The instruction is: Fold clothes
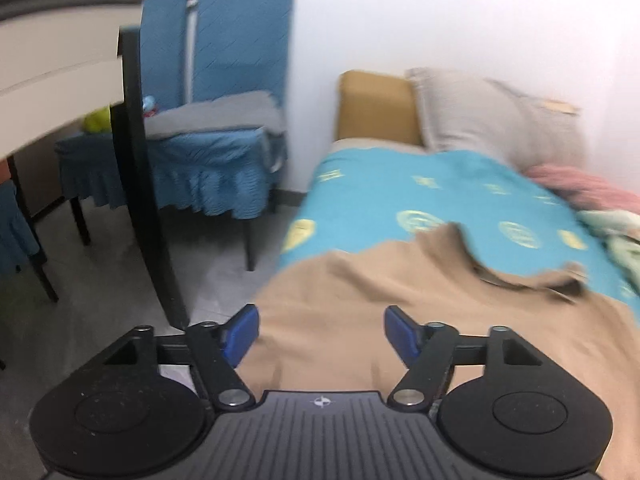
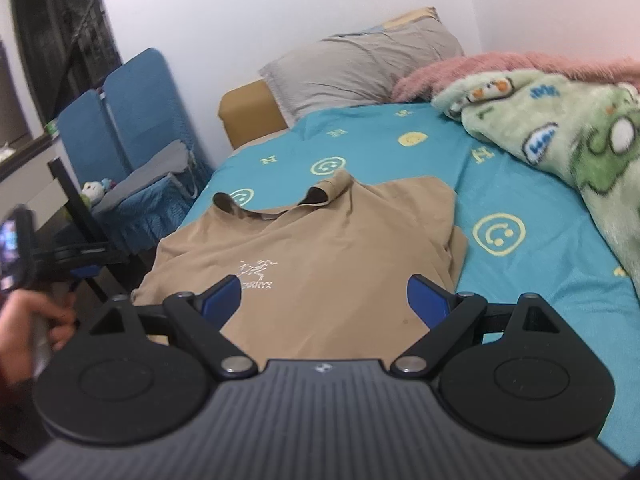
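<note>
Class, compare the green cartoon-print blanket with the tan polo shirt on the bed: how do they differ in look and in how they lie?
The tan polo shirt is one plain colour with a small white chest logo; the green blanket is covered in cartoon prints. The shirt lies spread fairly flat; the blanket sits bunched in a heap. The shirt looks smooth, the blanket fluffy. Both rest on the turquoise smiley-face sheet.

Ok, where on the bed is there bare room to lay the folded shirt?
Bare sheet lies between the tan shirt and the grey pillow, and in a strip right of the shirt toward the green blanket. The far right is crowded: green blanket and pink blanket are heaped there.
</note>
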